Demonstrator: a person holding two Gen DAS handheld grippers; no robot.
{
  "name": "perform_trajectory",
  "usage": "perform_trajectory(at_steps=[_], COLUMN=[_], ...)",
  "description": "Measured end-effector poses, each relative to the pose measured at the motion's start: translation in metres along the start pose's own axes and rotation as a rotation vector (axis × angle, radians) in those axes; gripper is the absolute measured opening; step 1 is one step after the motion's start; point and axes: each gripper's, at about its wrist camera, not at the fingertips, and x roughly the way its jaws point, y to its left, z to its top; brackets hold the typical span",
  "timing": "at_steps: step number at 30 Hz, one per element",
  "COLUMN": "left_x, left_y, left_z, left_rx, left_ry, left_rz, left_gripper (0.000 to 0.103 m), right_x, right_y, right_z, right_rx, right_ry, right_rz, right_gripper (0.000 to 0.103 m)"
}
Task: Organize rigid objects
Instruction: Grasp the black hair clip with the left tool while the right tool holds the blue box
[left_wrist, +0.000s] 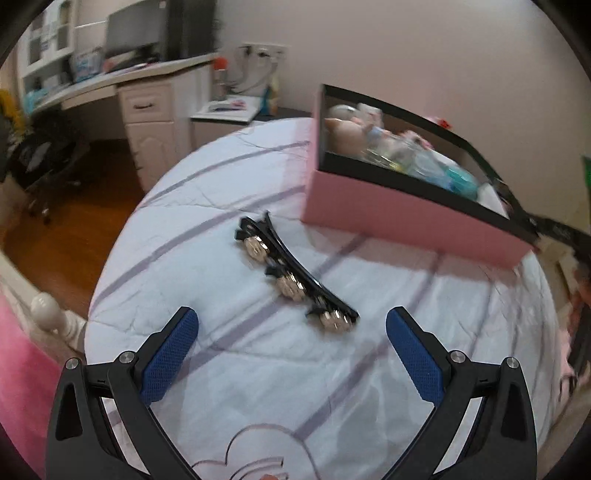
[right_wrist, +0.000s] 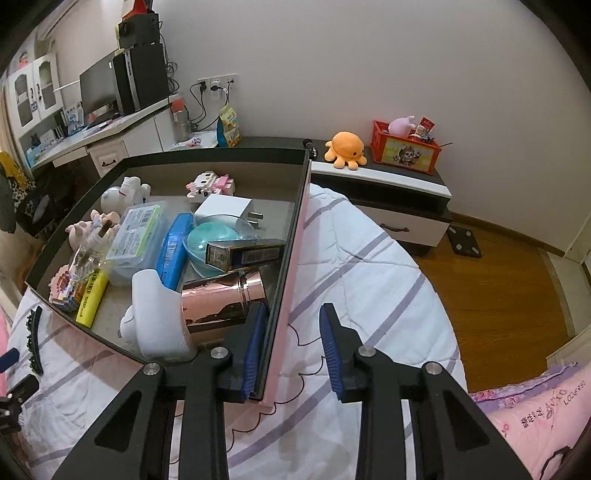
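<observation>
Straddling the pink box (right_wrist: 284, 295) wall at lower centre: right gripper (right_wrist: 291, 332), one pad inside touching the wall, the other outside with a gap, so not clamped. Left gripper (left_wrist: 291, 328) jaws wide open, nothing between them. Black hair clip (left_wrist: 295, 273) lies mid-frame on the bedspread (left_wrist: 406, 332), just beyond the left gripper's fingertips, near the box.

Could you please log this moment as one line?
left gripper: jaws open over hair clip | right gripper: jaws open astride pink box wall
</observation>
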Motion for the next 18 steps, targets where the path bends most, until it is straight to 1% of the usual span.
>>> perform_trajectory(at_steps=[3,5,6,7,8,9,10,12,13,16,18], left_x=[0.012,0.014,0.012,0.009,0.006,0.003,0.002,0.001,0.001,0.007,0.014], left_y=[-0.003,-0.004,-0.002,0.002,0.006,0.011,0.014,0.020,0.020,0.019,0.016], left_z=[0.007,0.006,0.005,0.004,0.004,0.002,0.002,0.004,0.007,0.016,0.022], left_rx=[-0.010,0.018,0.024,0.023,0.021,0.016,0.017,0.025,0.043,0.053,0.074], left_ry=[0.005,0.012,0.006,0.002,-0.003,-0.011,-0.013,-0.016,-0.019,-0.019,-0.008], left_rz=[0.091,0.133,0.132,0.135,0.138,0.140,0.138,0.124,0.124,0.108,0.115], left_gripper=[0.102,0.099,0.092,0.084,0.078,0.067,0.061,0.055,0.053,0.053,0.053], right_x=[0.000,0.001,0.002,0.003,0.003,0.003,0.004,0.003,0.003,0.003,0.004], right_y=[0.001,0.003,0.004,0.005,0.005,0.006,0.006,0.007,0.006,0.006,0.007], right_z=[0.000,0.001,0.001,0.001,0.001,0.001,0.001,0.000,0.000,0.000,0.001], right_rx=[-0.002,-0.008,-0.015,-0.019,-0.021,-0.022,-0.022,-0.020,-0.018,-0.013,-0.015], right_ry=[0.006,0.010,0.015,0.018,0.019,0.020,0.022,0.018,0.018,0.016,0.020], right_rz=[0.002,-0.004,-0.007,-0.006,-0.001,0.002,0.004,0.008,0.010,0.010,0.006], right_gripper=[0.031,0.031,0.031,0.031,0.031,0.031,0.031,0.031,0.031,0.031,0.031])
